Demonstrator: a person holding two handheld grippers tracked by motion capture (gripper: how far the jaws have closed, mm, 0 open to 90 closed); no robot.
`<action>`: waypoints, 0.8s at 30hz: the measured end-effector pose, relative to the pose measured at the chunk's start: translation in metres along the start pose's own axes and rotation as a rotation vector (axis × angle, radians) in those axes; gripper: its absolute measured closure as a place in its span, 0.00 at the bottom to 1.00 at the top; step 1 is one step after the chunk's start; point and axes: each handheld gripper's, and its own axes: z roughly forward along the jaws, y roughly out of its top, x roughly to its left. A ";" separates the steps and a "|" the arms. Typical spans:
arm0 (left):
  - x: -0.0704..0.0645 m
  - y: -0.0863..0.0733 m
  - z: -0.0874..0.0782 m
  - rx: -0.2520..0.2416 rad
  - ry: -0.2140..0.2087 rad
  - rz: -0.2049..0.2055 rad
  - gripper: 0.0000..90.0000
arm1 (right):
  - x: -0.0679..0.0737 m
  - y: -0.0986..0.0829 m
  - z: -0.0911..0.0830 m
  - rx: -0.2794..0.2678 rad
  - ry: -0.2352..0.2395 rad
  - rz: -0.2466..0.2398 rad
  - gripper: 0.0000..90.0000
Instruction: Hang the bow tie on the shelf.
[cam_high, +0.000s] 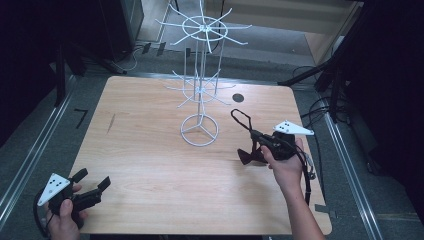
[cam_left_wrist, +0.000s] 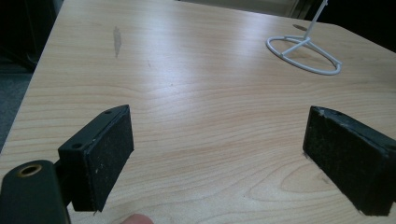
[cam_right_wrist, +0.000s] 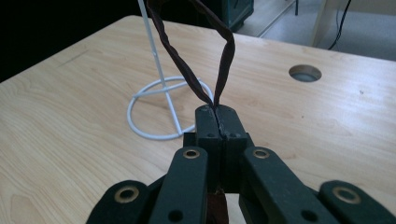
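The right hand-held gripper (cam_right_wrist: 216, 111) clamps a dark looped strap (cam_right_wrist: 196, 56) above the worktop (cam_high: 150, 160). The left hand-held gripper (cam_left_wrist: 219, 158) hovers spread wide, empty, near the worktop's corner.

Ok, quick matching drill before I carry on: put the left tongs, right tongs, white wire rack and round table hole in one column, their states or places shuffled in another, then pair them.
1. left tongs
2. right tongs
3. white wire rack
4. round table hole

A. standing mid-table
B. shut on the dark strap loop
C. open above bare wood at the near left corner
D. toward the far edge, right of the rack's pole

Pairs: 1-C, 2-B, 3-A, 4-D
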 end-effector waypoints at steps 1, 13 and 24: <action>0.000 0.000 0.000 0.001 0.000 0.000 0.10 | 0.001 0.001 0.000 -0.011 0.000 -0.002 1.00; 0.000 0.000 0.000 0.001 0.000 0.000 0.10 | 0.014 0.013 -0.008 -0.103 -0.008 -0.021 1.00; 0.000 0.000 0.000 0.000 0.001 -0.001 0.10 | 0.021 0.020 -0.015 -0.165 -0.015 -0.030 1.00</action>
